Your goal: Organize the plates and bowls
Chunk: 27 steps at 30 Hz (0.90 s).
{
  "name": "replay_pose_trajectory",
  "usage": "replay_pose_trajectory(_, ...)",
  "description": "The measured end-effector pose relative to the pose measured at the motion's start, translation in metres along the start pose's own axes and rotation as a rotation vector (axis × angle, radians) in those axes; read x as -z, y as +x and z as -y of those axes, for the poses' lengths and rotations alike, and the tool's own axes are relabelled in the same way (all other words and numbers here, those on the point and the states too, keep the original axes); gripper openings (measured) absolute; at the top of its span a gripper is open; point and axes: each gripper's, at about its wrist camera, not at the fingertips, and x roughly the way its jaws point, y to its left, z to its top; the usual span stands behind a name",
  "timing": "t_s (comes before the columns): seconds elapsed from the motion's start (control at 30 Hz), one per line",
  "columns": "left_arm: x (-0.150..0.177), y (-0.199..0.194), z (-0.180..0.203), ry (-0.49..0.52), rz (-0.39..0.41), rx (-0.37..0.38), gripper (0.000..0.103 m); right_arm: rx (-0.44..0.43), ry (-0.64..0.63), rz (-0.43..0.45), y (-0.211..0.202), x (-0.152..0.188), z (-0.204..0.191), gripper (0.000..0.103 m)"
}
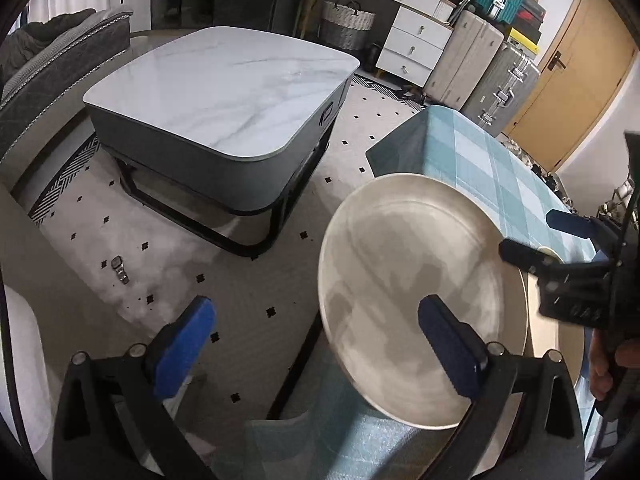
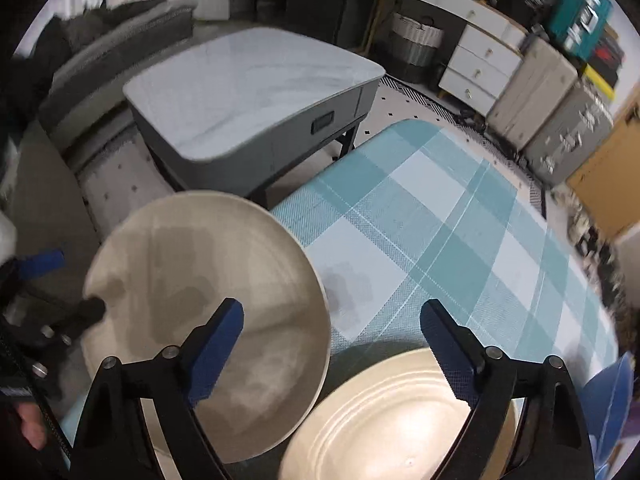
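Note:
A large cream plate (image 1: 416,292) hangs tilted above the near left corner of the checked table (image 1: 500,168); it also shows in the right wrist view (image 2: 208,288). My left gripper (image 1: 320,344) is open, its right finger (image 1: 452,352) in front of the plate; whether it touches the plate is unclear. My right gripper (image 2: 332,340) is open. It shows in the left wrist view (image 1: 532,236) at the plate's right rim, jaws apart around it. A second cream ridged plate (image 2: 384,420) lies on the table below my right gripper. A further rim (image 1: 552,332) shows behind the tilted plate.
The teal checked tablecloth (image 2: 440,220) covers the table. A marble-topped coffee table (image 1: 224,96) stands on the patterned rug beyond the edge. A blue object (image 2: 612,392) sits at the table's right edge. Drawers and suitcases (image 1: 480,64) line the far wall.

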Motion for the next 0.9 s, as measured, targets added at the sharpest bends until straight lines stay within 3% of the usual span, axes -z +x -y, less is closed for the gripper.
replay_pose_trajectory(0.07,-0.002,0.001,-0.002,-0.005,0.001,0.008,0.095,0.03,-0.043,-0.013,0.009,0.001,-0.006,0.089)
replay_pose_trajectory(0.13,-0.003,0.002,-0.005,-0.01,-0.009,0.02,0.084,0.006,-0.042,-0.028,0.012,0.002,-0.007,0.083)
replay_pose_trajectory(0.27,-0.002,0.007,-0.009,-0.028,-0.03,0.034,0.074,-0.006,-0.046,-0.053,0.019,0.003,-0.009,0.072)
replay_pose_trajectory(0.5,0.001,0.016,-0.014,-0.04,-0.086,0.076,0.038,-0.02,-0.049,-0.094,0.024,0.008,-0.011,0.056)
replay_pose_trajectory(0.73,0.003,0.018,-0.01,-0.03,-0.103,0.105,0.022,-0.022,-0.065,-0.116,0.03,0.011,-0.012,0.035)
replay_pose_trajectory(0.9,0.0,0.017,-0.009,-0.038,-0.11,0.101,0.02,-0.003,-0.083,-0.121,0.028,0.012,-0.017,0.023)
